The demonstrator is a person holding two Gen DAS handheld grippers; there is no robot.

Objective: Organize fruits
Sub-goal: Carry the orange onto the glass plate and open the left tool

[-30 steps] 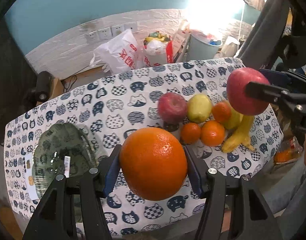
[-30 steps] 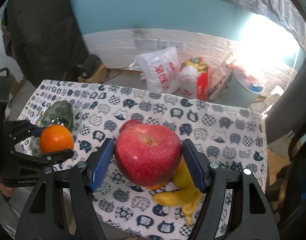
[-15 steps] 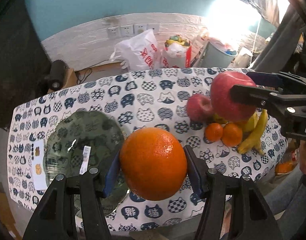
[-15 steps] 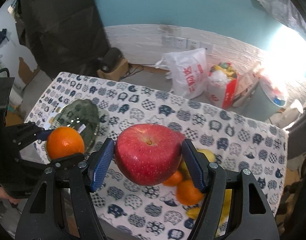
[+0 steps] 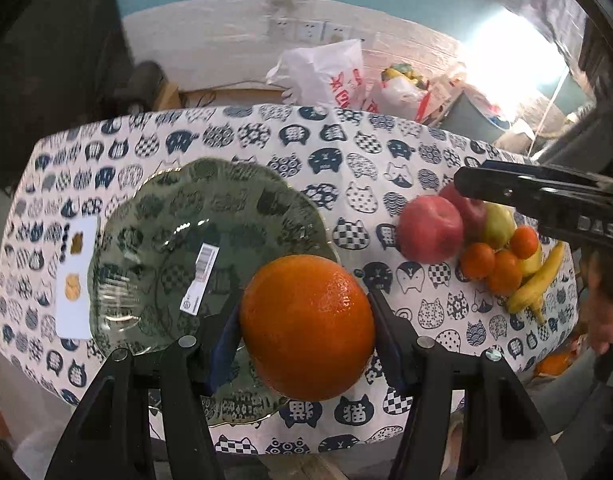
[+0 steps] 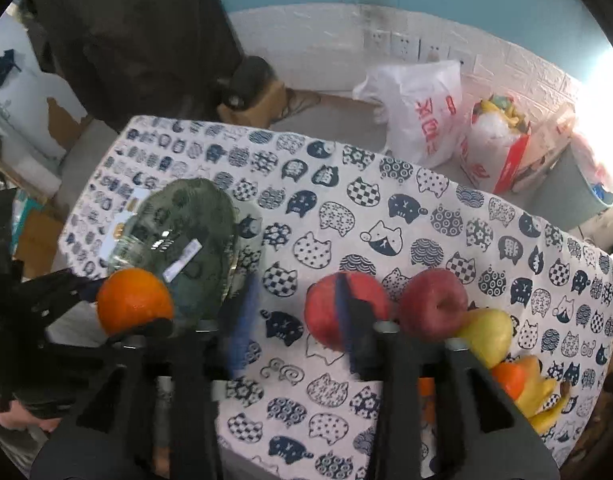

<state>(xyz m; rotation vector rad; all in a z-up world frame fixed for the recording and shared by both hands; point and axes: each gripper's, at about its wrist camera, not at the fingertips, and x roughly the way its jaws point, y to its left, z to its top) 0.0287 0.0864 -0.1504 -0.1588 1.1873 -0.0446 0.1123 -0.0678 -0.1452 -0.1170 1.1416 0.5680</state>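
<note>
Cat-print cloth covers our bench (image 5: 346,152), with white plastic bags (image 5: 326,76) on the floor behind it below a teal wall. Our left tool (image 5: 306,320) clamps a big orange (image 5: 306,326) between its blue pads; a second ago it hung over bare cloth, and it now hangs over the near right rim of the green glass plate (image 5: 178,240). Our right tool (image 6: 294,320) held a red apple (image 6: 346,312) a second ago; that apple now lies on the cloth, outside the fingers, partly behind the right finger (image 6: 354,332). The right tool's jaws are closing with nothing between them. Just right of this apple sits a second red apple (image 6: 434,304), then a yellow-green pear (image 6: 486,336), small oranges (image 5: 494,264) and bananas (image 5: 538,280) in a cluster at the bench's right end.
</note>
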